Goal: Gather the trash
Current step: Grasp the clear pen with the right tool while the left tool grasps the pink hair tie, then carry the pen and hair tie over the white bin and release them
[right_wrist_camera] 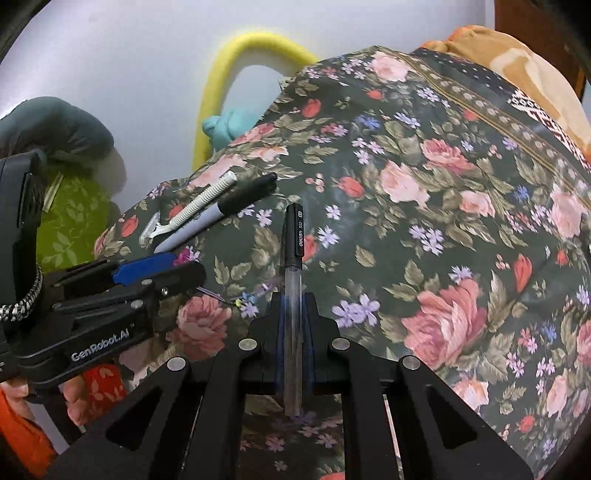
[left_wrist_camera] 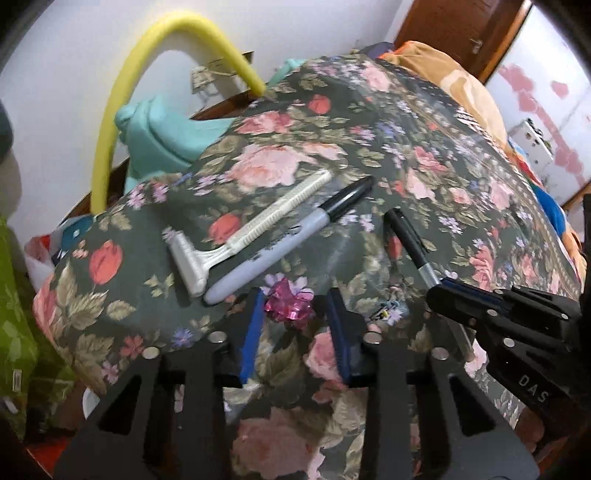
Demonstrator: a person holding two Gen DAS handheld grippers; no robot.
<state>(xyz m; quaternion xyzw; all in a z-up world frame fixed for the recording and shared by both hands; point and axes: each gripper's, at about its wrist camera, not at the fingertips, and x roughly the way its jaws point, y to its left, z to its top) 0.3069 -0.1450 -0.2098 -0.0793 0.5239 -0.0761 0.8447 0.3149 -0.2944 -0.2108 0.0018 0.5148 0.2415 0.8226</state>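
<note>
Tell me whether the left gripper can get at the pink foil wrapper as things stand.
Probably yes. The pink foil wrapper already lies between the left gripper's blue-padded fingers on the floral cloth, with nothing over it. The razor and marker lie clear, just beyond.

We see a dark floral cloth (left_wrist_camera: 424, 155) w/ pink roses spread wide over the middle. Behind it, a yellow foam tube (left_wrist_camera: 110, 122) arcs up vs. the white wall (left_wrist_camera: 74, 55) and comes down at the cloth's far edge. A teal cloth (left_wrist_camera: 162, 129) sits bunched under that arc. Far right: an orange blanket (left_wrist_camera: 454, 74) – beyond it a wooden door (left_wrist_camera: 454, 26). At left, green leaf-print fabric (left_wrist_camera: 14, 314).
</note>
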